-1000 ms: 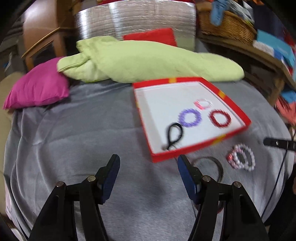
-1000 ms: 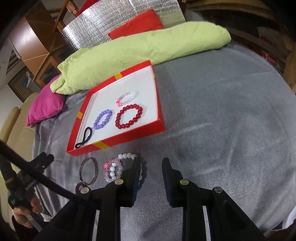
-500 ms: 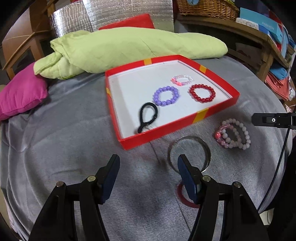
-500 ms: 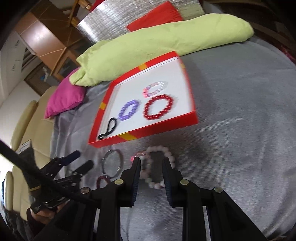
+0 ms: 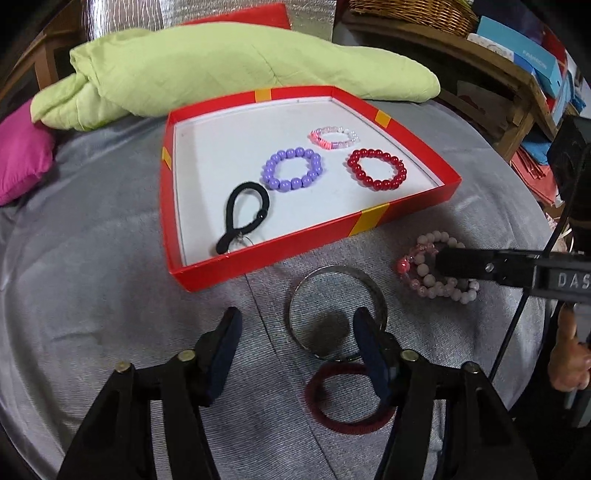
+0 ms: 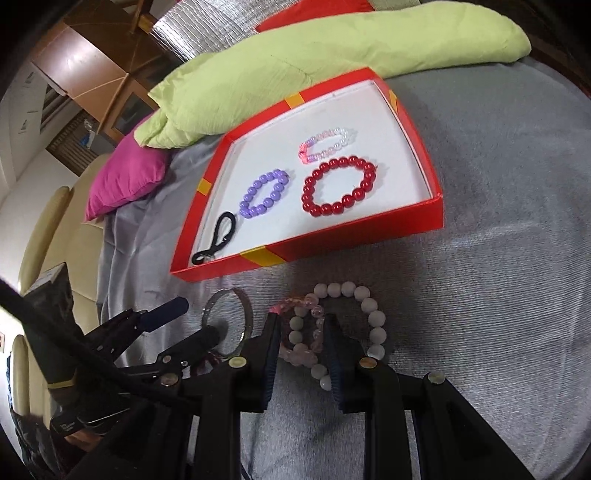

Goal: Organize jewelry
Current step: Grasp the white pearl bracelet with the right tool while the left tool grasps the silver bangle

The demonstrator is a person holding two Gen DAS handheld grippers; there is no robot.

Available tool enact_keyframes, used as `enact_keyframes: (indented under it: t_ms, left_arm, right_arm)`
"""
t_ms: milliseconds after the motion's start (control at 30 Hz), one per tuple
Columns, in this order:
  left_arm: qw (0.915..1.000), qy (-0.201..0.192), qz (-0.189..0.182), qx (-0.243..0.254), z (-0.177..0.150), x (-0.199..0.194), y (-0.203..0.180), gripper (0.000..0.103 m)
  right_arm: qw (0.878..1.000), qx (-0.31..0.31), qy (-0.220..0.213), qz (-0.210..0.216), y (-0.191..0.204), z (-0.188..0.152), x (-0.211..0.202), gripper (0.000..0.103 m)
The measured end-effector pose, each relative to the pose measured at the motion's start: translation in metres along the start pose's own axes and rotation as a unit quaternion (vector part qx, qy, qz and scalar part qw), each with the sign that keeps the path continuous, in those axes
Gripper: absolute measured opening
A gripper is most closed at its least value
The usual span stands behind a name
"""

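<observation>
A red box (image 5: 295, 240) with a white floor lies on grey cloth. In it are a black hair tie (image 5: 231, 206), a purple bead bracelet (image 5: 273, 162), a red bead bracelet (image 5: 373, 152) and a clear-pink one (image 5: 332, 131). In front of it lie a metal bangle (image 5: 334, 268), a maroon hair tie (image 5: 314, 402) and pink and white bead bracelets (image 6: 376, 317). My left gripper (image 5: 297, 350) hangs over the bangle, jaws closing. The bangle's left rim is between them, untouched. My right gripper (image 6: 303, 347) stands narrowly open astride the pink beads (image 6: 295, 306).
A green quilt (image 5: 221, 62) lies behind the box, with a magenta pillow (image 5: 18, 155) at its left. A wicker basket (image 5: 406, 11) and a wooden shelf with boxes (image 5: 535, 62) stand at the right. A cream sofa (image 6: 48, 229) borders the cloth. A person's hand (image 5: 569, 365) holds the right gripper.
Both grippers came down and forward toward the loose pieces. The left one now sits over the bangle with narrower jaws. The right one moved from beside the bead bracelets to astride them.
</observation>
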State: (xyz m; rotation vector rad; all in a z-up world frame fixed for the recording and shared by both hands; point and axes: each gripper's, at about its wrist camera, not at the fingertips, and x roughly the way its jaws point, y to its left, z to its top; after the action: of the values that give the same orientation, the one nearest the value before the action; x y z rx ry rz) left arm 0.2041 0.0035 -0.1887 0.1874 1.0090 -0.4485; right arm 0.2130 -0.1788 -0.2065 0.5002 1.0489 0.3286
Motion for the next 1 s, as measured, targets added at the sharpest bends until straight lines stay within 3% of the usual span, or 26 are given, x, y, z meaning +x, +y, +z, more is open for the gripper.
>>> enact_keyframes:
  t_ms: [33, 133, 267, 433, 667, 833, 1000]
  left_arm:
    - [1.0, 0.005, -0.008, -0.004, 0.0, 0.003, 0.001, 0.046]
    - [0.9999, 0.008, -0.005, -0.008, 0.0, 0.006, 0.002, 0.042]
    - [0.9998, 0.0, 0.013, -0.014, 0.001, 0.006, 0.004, 0.018]
    - [0.9996, -0.015, 0.025, -0.008, 0.001, 0.002, 0.002, 0.009]
    - [0.9993, -0.021, 0.031, 0.004, 0.003, -0.002, 0.0, 0.007]
    - [0.9992, -0.017, 0.035, 0.003, 0.002, -0.002, 0.002, 0.007]
    - [0.9995, -0.011, 0.029, -0.005, 0.001, 0.0, 0.005, 0.011]
  right_arm:
    - [1.0, 0.0, 0.003, -0.001, 0.0, -0.001, 0.002, 0.026]
    - [1.0, -0.02, -0.003, -0.015, 0.006, -0.003, 0.004, 0.016]
    - [0.999, -0.033, -0.028, -0.023, 0.008, -0.003, -0.004, 0.008]
    - [0.999, -0.026, -0.046, -0.014, 0.005, -0.001, -0.016, 0.008]
    - [1.0, 0.009, -0.013, -0.008, -0.004, 0.0, -0.012, 0.01]
    - [1.0, 0.001, -0.004, -0.014, -0.001, -0.002, -0.005, 0.013]
    - [1.0, -0.005, -0.004, -0.022, 0.0, -0.003, -0.001, 0.021]
